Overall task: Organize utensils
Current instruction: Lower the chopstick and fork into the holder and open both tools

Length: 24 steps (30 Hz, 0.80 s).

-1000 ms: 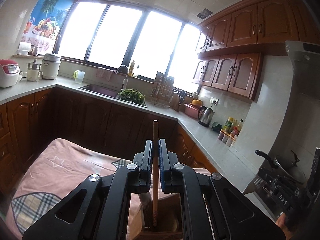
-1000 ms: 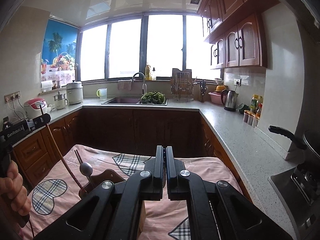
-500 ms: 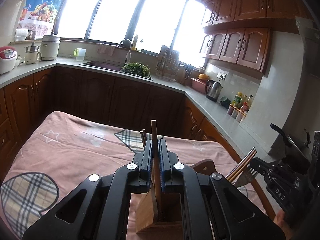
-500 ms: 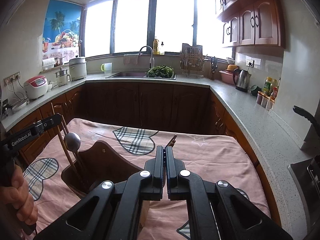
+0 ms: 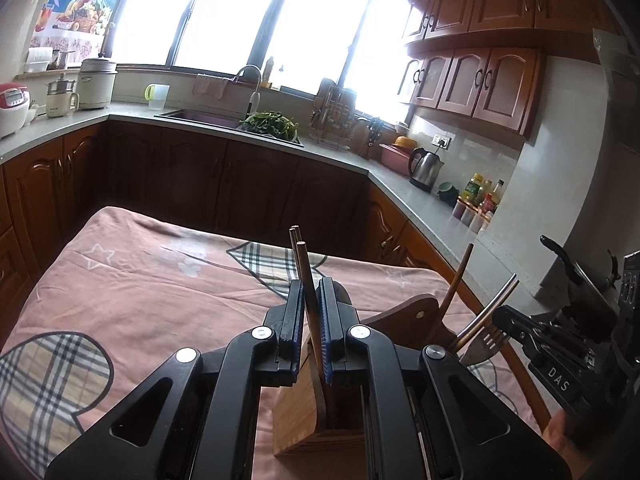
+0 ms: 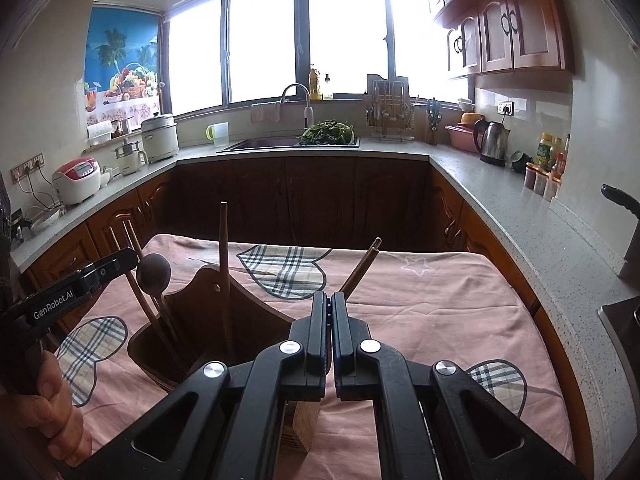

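Note:
My left gripper (image 5: 310, 300) is shut on a wooden chopstick (image 5: 305, 268). The stick leans slightly left, and its lower end stands in a light wooden box (image 5: 296, 412) right under the jaws. A second chopstick tip (image 5: 295, 231) shows just behind it. Beside the box stands a dark wooden utensil holder (image 6: 208, 320) with a long wooden handle (image 6: 223, 248), a round-headed ladle (image 6: 154, 272) and a fork (image 5: 482, 342). My right gripper (image 6: 331, 304) is shut with nothing visible between its jaws, just above the box. A chopstick (image 6: 360, 268) slants up behind it.
The holder and box sit on a table under a pink cloth (image 5: 160, 288) with plaid hearts. A grey counter (image 6: 540, 240) runs close along the right, with a kettle (image 6: 494, 142), bottles and a black pan handle (image 6: 620, 196). A hand (image 6: 52, 400) grips the left tool.
Both grippers have come down toward the table and tilted downward. The chopstick in the left gripper has sunk into the light wooden box and now leans. The right gripper stayed shut.

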Each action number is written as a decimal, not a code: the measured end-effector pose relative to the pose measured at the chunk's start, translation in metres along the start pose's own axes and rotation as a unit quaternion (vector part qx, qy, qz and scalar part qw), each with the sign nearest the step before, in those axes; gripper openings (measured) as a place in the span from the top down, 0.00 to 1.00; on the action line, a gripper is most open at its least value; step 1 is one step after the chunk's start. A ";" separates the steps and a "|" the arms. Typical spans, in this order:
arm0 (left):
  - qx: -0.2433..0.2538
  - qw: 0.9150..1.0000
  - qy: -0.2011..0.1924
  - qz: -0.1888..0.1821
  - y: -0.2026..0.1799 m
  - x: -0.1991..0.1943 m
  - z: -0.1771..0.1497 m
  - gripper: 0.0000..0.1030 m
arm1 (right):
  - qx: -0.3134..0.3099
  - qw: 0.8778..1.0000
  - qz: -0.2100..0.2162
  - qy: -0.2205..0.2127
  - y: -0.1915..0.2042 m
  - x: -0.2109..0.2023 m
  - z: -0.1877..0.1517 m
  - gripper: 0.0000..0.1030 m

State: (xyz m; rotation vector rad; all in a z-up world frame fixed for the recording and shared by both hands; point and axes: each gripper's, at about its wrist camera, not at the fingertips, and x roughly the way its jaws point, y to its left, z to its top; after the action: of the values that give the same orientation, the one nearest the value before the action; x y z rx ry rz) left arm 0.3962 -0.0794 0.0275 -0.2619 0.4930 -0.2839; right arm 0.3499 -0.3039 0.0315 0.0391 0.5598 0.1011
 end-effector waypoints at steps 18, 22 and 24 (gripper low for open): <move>0.014 1.000 0.010 0.003 -0.006 0.001 0.000 0.90 | 0.020 1.000 0.015 -0.003 -0.001 0.003 -0.002 0.96; 0.015 1.000 0.014 0.002 -0.006 0.001 0.001 0.82 | 0.031 0.999 0.027 -0.009 -0.002 0.001 -0.002 0.94; 0.015 1.000 0.013 0.003 -0.007 0.000 0.002 0.74 | 0.034 0.999 0.032 -0.019 -0.002 -0.004 -0.001 0.93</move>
State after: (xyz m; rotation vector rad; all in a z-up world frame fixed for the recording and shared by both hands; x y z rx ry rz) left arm 0.3952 -0.0858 0.0314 -0.2271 0.5153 -0.2887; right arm 0.3468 -0.3066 0.0325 0.1257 0.5250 0.1441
